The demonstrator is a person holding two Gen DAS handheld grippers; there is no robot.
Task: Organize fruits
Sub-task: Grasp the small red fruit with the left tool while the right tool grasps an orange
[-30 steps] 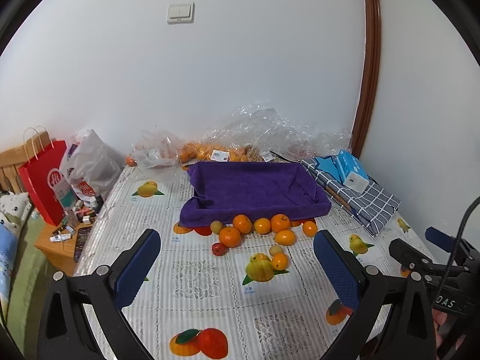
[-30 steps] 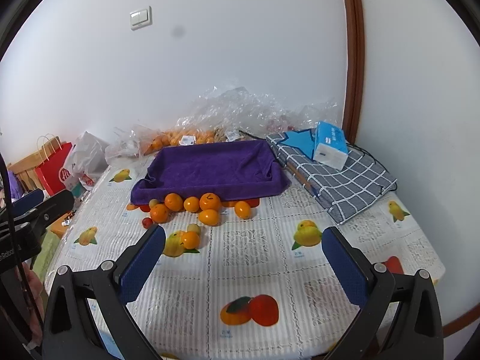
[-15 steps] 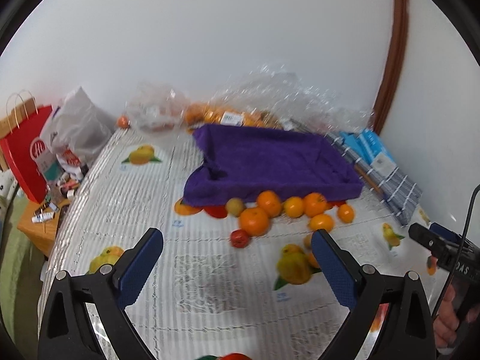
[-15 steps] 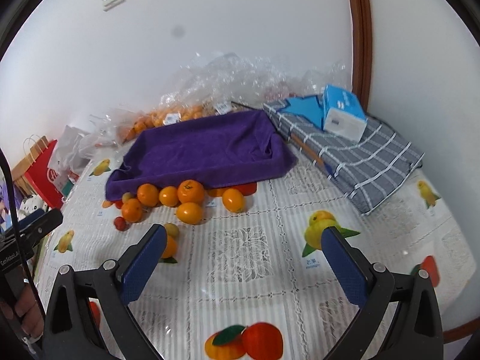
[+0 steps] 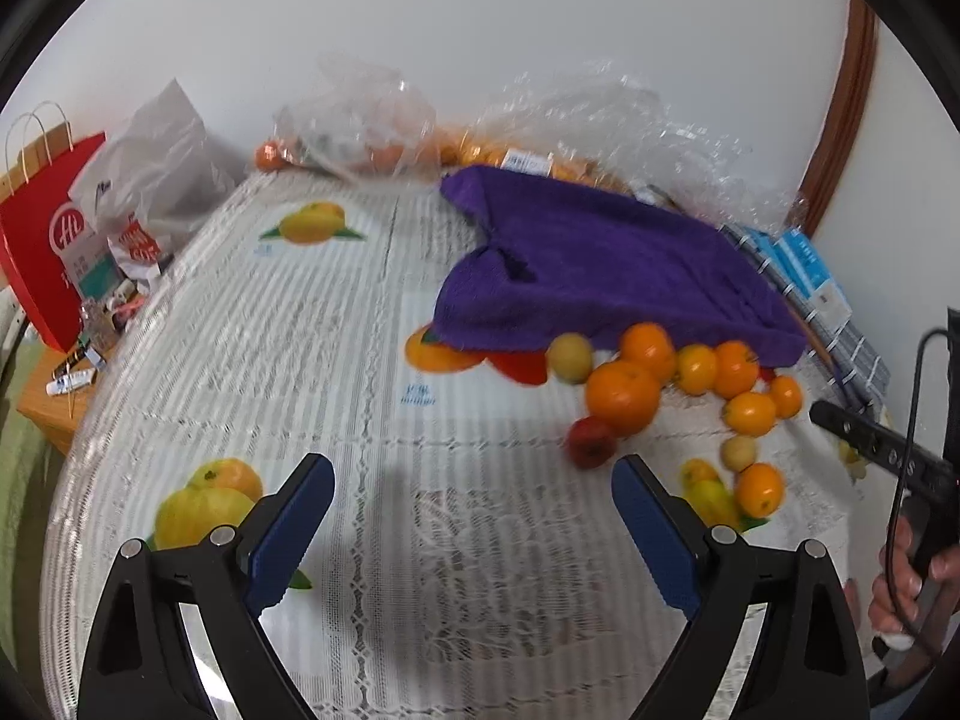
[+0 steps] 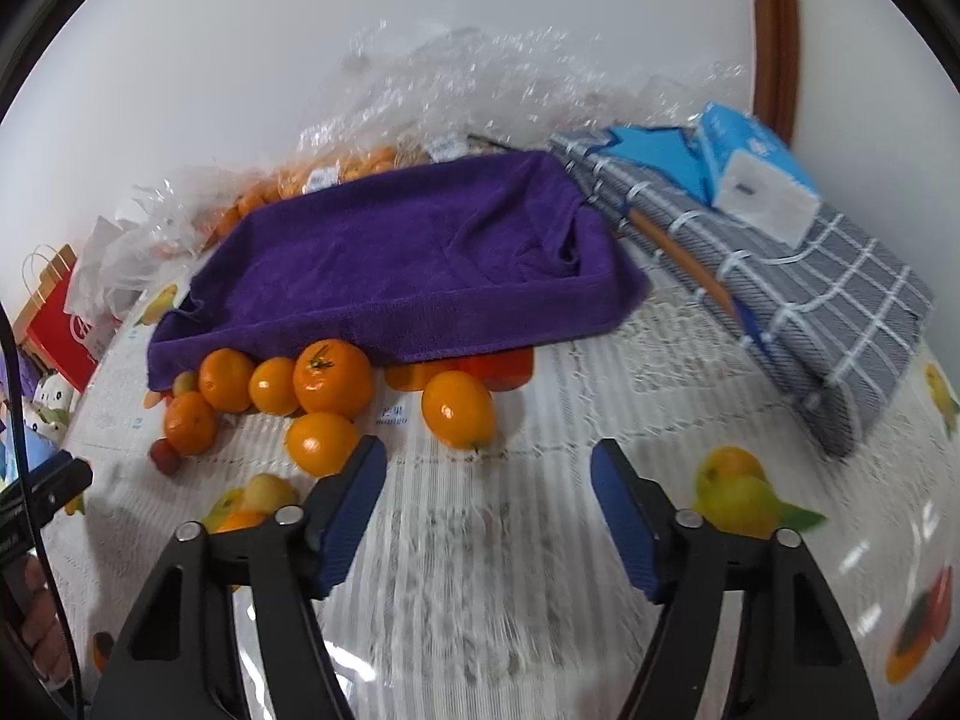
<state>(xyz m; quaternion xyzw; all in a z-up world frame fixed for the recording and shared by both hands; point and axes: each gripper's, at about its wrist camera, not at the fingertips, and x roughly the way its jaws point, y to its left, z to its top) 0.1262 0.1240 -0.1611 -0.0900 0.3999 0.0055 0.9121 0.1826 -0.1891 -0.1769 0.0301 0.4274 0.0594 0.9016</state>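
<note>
Several oranges, with a large orange [image 5: 622,397] and a small red fruit [image 5: 591,441] among them, lie on the tablecloth in front of a tray lined with a purple towel [image 5: 606,264]. My left gripper [image 5: 474,531] is open and empty, low over the cloth, left of the red fruit. In the right wrist view the purple towel tray [image 6: 414,264] sits behind the oranges. My right gripper [image 6: 489,492] is open and empty, just short of an oval orange [image 6: 459,401]; another orange [image 6: 321,443] lies beside its left finger.
Clear plastic bags with more oranges [image 5: 372,120] line the back wall. A folded grey checked cloth [image 6: 798,276] with a blue tissue pack [image 6: 753,171] lies at the right. A red paper bag [image 5: 42,228] and clutter stand off the left edge.
Both grippers have dropped and moved forward toward the fruit. The left one has swung left of the pile; the right one has closed in on the oval orange. Both stay open.
</note>
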